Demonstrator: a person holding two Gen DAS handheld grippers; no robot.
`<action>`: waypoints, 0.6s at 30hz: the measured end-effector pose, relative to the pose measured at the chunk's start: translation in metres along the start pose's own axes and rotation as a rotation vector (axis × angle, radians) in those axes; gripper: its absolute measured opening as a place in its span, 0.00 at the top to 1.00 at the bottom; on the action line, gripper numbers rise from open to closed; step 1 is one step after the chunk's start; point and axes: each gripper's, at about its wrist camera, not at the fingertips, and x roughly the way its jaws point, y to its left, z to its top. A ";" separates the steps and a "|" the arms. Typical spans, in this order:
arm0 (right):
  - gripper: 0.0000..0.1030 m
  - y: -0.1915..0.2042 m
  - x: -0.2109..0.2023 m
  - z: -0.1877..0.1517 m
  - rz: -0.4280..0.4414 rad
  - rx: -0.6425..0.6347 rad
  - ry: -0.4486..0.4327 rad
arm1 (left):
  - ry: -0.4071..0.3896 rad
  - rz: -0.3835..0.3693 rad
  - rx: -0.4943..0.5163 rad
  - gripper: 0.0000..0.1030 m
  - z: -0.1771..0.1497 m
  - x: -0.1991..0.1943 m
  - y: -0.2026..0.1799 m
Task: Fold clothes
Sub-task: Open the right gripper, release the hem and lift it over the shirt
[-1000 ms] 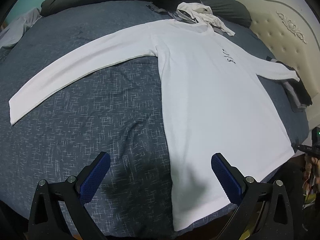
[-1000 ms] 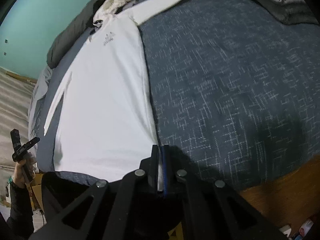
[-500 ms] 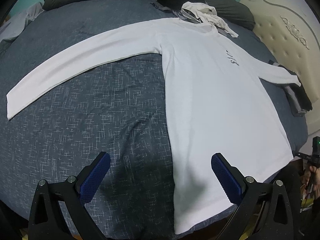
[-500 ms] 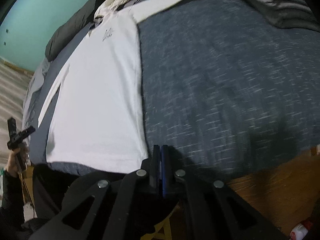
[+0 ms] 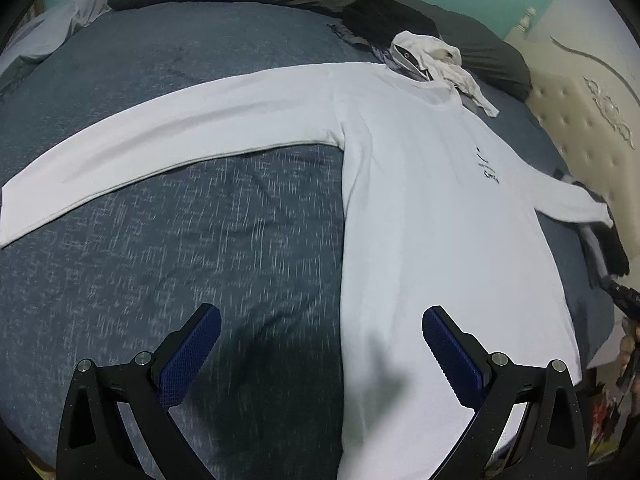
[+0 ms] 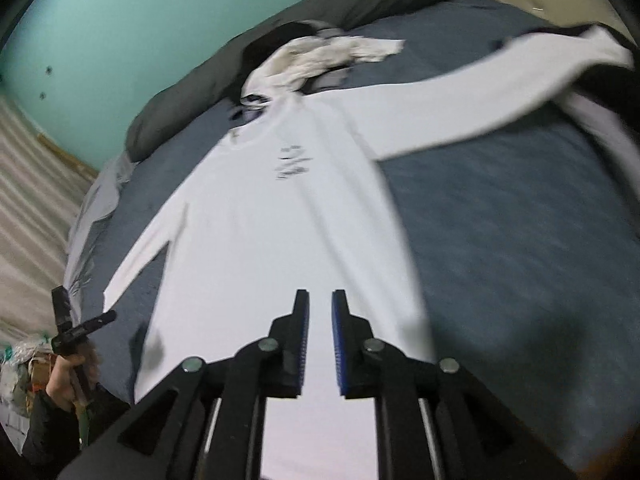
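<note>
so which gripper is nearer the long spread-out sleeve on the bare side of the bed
Left. The left gripper hovers open over the blanket below that sleeve. The right gripper sits over the shirt's hem, across the body from it.

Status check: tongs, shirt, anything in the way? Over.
Left tongs wide open, empty. Right tongs just cracked open, nothing between them. White long-sleeve shirt flat, unfolded, sleeves spread. Crumpled white garment crowds the collar.
</note>
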 end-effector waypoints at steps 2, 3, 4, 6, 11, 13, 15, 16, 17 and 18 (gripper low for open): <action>0.83 0.011 0.029 0.002 0.049 0.003 0.010 | -0.007 0.002 0.004 0.00 0.007 0.008 -0.001; 0.80 0.018 0.038 0.003 0.076 0.008 0.017 | -0.011 0.002 0.004 0.00 0.010 0.012 -0.001; 0.77 0.023 0.049 0.004 0.096 0.016 0.021 | -0.018 0.002 -0.002 0.00 0.013 0.016 0.000; 0.76 0.033 0.070 0.003 0.139 0.036 0.026 | -0.032 0.003 -0.024 0.00 0.021 0.025 0.003; 0.74 0.055 0.109 -0.009 0.240 0.068 0.025 | -0.024 0.006 -0.067 0.00 0.040 0.055 0.008; 0.73 0.061 0.122 -0.014 0.269 0.065 0.027 | -0.003 0.023 -0.073 0.00 0.047 0.068 0.009; 0.73 0.067 0.134 -0.017 0.274 0.035 0.038 | 0.010 0.043 -0.074 0.00 0.055 0.080 0.009; 0.73 0.069 0.138 -0.016 0.264 0.022 0.053 | 0.015 0.041 -0.071 0.00 0.058 0.085 0.008; 0.73 0.072 0.142 -0.015 0.255 0.010 0.067 | 0.019 0.039 -0.069 0.00 0.062 0.090 0.007; 0.73 0.075 0.144 -0.012 0.254 -0.002 0.075 | 0.022 0.041 -0.066 0.00 0.066 0.094 0.006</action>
